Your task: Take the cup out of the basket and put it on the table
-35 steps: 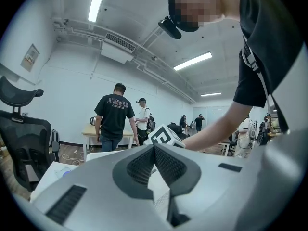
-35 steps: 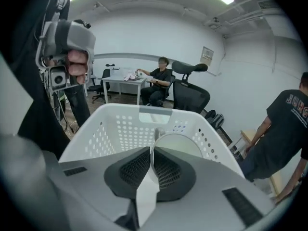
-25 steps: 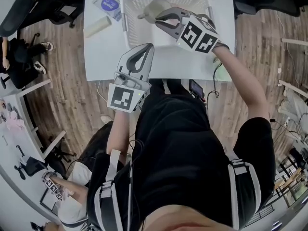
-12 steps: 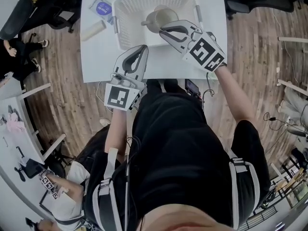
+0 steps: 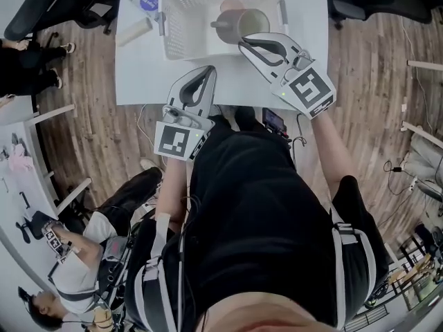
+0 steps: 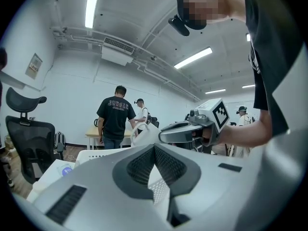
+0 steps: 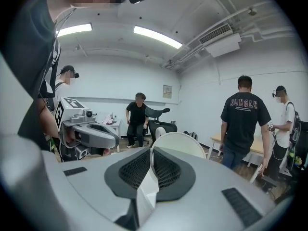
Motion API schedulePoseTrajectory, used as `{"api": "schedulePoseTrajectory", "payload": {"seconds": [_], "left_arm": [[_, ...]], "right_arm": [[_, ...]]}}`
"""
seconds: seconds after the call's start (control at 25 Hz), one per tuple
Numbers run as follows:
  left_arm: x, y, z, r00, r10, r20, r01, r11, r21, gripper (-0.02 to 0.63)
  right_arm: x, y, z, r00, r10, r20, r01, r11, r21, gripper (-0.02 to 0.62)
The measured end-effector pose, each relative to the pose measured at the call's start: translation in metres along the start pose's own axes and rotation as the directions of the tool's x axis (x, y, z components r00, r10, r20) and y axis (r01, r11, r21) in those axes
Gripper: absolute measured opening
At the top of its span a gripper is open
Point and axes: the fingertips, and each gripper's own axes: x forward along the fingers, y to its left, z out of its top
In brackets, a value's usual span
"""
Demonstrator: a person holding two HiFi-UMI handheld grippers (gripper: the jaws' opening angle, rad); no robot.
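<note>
On the left of the bench [image 5: 138, 75], a blue-labelled packet [image 5: 148, 1] and a pale roll [image 5: 134, 32] are being left lying just beside the basket [image 5: 181, 19]; the white basket is standing at the bench's far side, with its slotted wall also being shown low in the left gripper view [image 6: 96, 154].

The left hand-held gripper [image 5: 210, 69] is being held over the near edge of the bench, in front of the basket and apart from it; its jaws are being kept together at the tips, with nothing between them [image 6: 154, 147], only the basket's wall being seen through the gap behind the tips.

The cup [image 5: 248, 23] is being carried in the air over the right part of the basket, tipped on its side, with its handle being pointed left and its mouth being turned up toward the head camera; from the left gripper view it is being shown above the basket's rim [image 6: 143, 134].

The right hand-held gripper [image 5: 243, 43] is being held narrow, clamped on the cup; in its own view the jaws [image 7: 150, 150] are being pressed on the cup's thin white edge, with the round of the cup [image 7: 179, 146] being seen just beyond them.
</note>
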Motion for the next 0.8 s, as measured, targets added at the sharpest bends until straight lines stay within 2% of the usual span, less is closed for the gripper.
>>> {"api": "schedulePoseTrajectory", "payload": {"seconds": [0.44,0.68,0.8], "left_arm": [[-0.058,-0.008,0.006,0.997,-0.066,0.027,0.066,0.998,0.023,0.020],[-0.113,-0.011,0.004,0.994,-0.093,0.049,0.092,0.995,0.030,0.020],[-0.136,-0.018,0.000,0.990,-0.128,0.057,0.127,0.992,0.026,0.020]], "right_arm": [[-0.021,0.057,0.020,0.994,-0.108,0.024,0.107,0.994,0.015,0.035],[-0.026,0.117,0.038,0.984,-0.167,0.063,0.167,0.986,0.003,0.035],[-0.030,0.153,0.050,0.975,-0.176,0.137,0.177,0.984,0.003,0.035]]}}
